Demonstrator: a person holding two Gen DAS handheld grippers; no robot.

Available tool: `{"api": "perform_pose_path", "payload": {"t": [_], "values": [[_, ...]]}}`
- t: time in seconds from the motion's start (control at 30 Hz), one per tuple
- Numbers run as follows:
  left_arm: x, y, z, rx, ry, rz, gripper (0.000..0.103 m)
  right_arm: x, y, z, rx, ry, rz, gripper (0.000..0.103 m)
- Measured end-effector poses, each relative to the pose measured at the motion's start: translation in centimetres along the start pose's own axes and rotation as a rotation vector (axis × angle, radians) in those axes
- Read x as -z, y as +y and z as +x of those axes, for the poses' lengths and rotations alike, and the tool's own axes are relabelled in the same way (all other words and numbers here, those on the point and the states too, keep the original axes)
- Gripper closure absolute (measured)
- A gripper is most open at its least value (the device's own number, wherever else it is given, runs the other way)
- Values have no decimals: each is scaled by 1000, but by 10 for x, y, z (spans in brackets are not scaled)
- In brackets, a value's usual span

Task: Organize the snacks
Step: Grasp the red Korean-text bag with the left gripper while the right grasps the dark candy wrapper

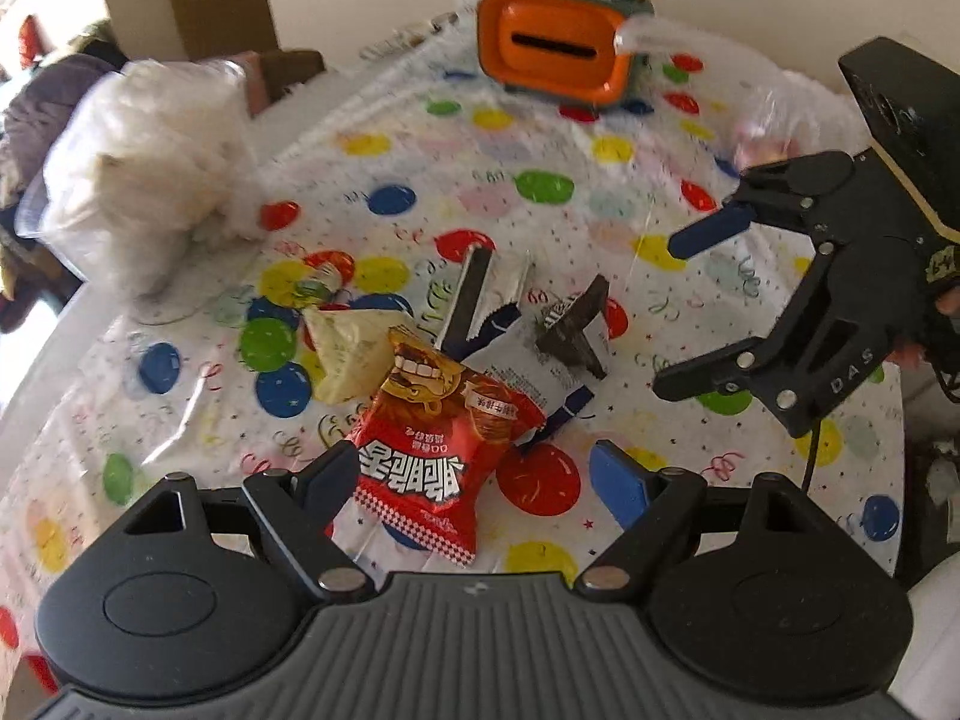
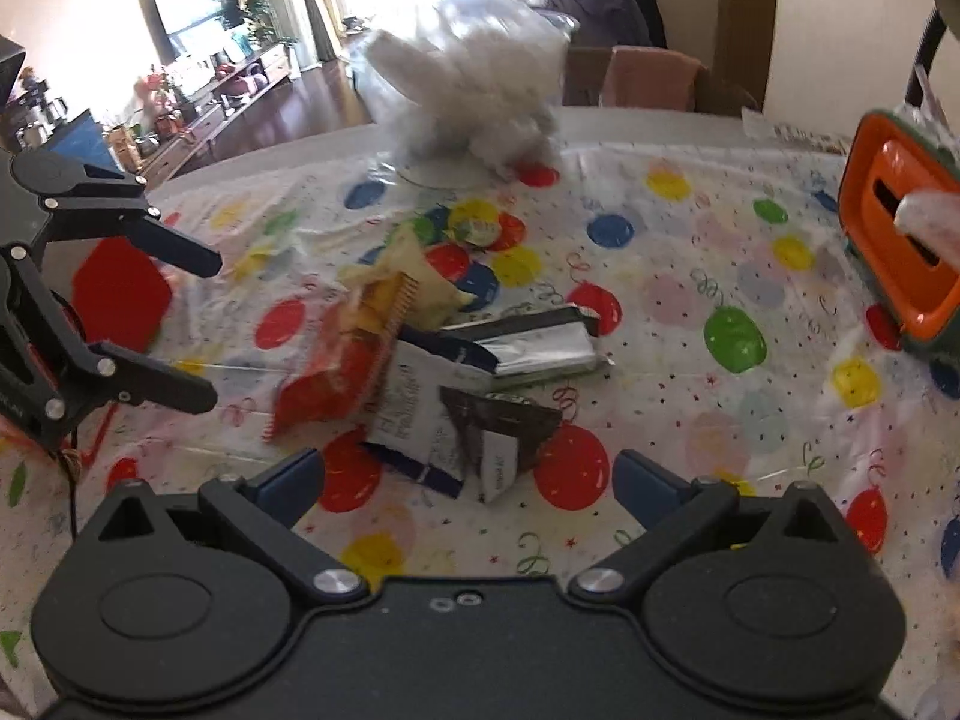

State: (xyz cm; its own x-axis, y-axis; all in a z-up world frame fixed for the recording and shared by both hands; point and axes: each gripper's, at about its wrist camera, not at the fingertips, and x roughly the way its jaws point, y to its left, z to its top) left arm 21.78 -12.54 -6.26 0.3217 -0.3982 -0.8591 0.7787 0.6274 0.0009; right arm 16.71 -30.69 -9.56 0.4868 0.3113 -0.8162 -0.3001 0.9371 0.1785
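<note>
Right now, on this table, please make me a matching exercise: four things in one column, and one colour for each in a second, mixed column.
Things:
1. snack packet nearest the left gripper
2. tissue box
3. fluffy bundle
4. wrapper lying flat behind the pile

Colours:
A. silver
B. white
C. red
D. orange

Pairs: 1-C, 2-D, 3-B, 4-A

Snack packets [image 2: 432,372] between spread tongs [image 2: 468,480]

Orange tissue box [image 1: 555,51] at twelve o'clock, fluffy white stuff in clear bag [image 1: 144,174] at ten o'clock, balloon-print tablecloth [image 1: 540,138] over tabletop
</note>
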Motion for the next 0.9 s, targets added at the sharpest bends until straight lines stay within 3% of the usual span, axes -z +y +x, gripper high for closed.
{"api": "perform_pose_path", "payload": {"t": [0.3,0.57,0.9], "values": [[-12,22,48,72,101,113,19,-3,-15,32,-40,51,46,8],[-13,24,74,106,129,225,19,-4,-19,53,-48,82,68,15],[-15,34,93,137,112,184,18,-6,-25,65,-42,73,102,32]]}}
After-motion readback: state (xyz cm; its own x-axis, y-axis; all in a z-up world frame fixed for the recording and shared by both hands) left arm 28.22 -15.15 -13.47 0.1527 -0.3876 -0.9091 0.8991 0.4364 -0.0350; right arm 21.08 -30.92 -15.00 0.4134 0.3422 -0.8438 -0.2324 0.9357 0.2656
